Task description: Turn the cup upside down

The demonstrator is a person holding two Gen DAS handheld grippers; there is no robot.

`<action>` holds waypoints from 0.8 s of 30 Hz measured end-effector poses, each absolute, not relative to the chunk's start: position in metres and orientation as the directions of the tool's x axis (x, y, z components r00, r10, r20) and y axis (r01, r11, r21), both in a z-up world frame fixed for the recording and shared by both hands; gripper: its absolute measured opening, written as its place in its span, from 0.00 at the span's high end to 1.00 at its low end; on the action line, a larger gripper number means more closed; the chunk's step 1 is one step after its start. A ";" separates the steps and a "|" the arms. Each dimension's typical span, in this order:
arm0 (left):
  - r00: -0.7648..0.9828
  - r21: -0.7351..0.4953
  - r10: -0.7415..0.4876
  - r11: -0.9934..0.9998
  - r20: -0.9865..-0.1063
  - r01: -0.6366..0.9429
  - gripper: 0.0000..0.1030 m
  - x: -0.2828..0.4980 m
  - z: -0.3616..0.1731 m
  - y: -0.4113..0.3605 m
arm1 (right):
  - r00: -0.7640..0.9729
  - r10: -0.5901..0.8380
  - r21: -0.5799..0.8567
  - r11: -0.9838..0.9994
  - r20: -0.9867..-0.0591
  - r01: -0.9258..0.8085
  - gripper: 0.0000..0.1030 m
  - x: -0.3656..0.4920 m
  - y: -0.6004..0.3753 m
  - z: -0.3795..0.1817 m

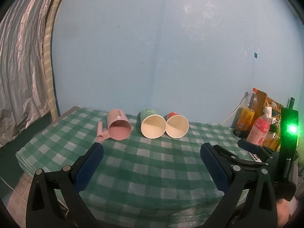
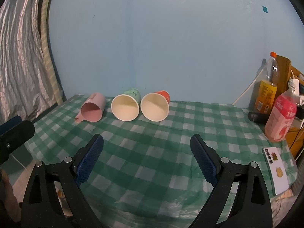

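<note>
Cups lie on their sides at the far edge of my green checked tablecloth [image 2: 171,136]: pink plastic handled cup [image 2: 93,108], green paper cup [image 2: 126,106] touching red paper cup [image 2: 156,105], mouths toward me. Left gripper [image 1: 152,148] and right gripper [image 2: 147,139] both spread wide, empty, well short. Pink drink bottle [image 2: 281,115], orange-capped bottle [image 2: 267,87], white phone [image 2: 276,169] sit right.

Dim, bluish-green cast in my views. Strong fisheye bending near the pale blue painted wall [image 1: 171,47]. Green indicator lamp [image 1: 292,128] right of it flares; soft focus, faint shadows.
</note>
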State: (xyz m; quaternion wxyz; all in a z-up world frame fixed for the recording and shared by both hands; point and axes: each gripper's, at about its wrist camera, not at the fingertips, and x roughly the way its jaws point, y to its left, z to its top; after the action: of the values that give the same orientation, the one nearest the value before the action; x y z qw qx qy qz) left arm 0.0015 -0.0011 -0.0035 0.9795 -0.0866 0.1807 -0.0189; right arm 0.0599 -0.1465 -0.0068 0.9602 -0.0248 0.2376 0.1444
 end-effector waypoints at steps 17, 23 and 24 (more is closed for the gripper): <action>0.931 -0.200 -0.085 0.980 -0.356 0.013 0.00 0.001 -0.005 0.001 | 0.846 0.264 0.019 0.957 -0.463 -0.289 0.11 0.060 -0.146 -0.007; 0.929 -0.200 -0.086 0.980 -0.360 0.013 0.00 0.001 -0.006 0.001 | 0.844 0.266 0.020 0.957 -0.465 -0.290 0.11 0.060 -0.147 -0.007; 0.929 -0.200 -0.087 0.980 -0.360 0.014 0.00 0.001 -0.006 0.001 | 0.844 0.267 0.020 0.957 -0.465 -0.291 0.11 0.059 -0.146 -0.008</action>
State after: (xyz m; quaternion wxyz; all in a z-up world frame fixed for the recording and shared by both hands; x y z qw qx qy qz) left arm 0.0007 0.0011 -0.0060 0.9773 -0.0973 0.1867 -0.0257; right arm 0.0593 -0.1464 -0.0076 0.9599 -0.0255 0.2385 0.1452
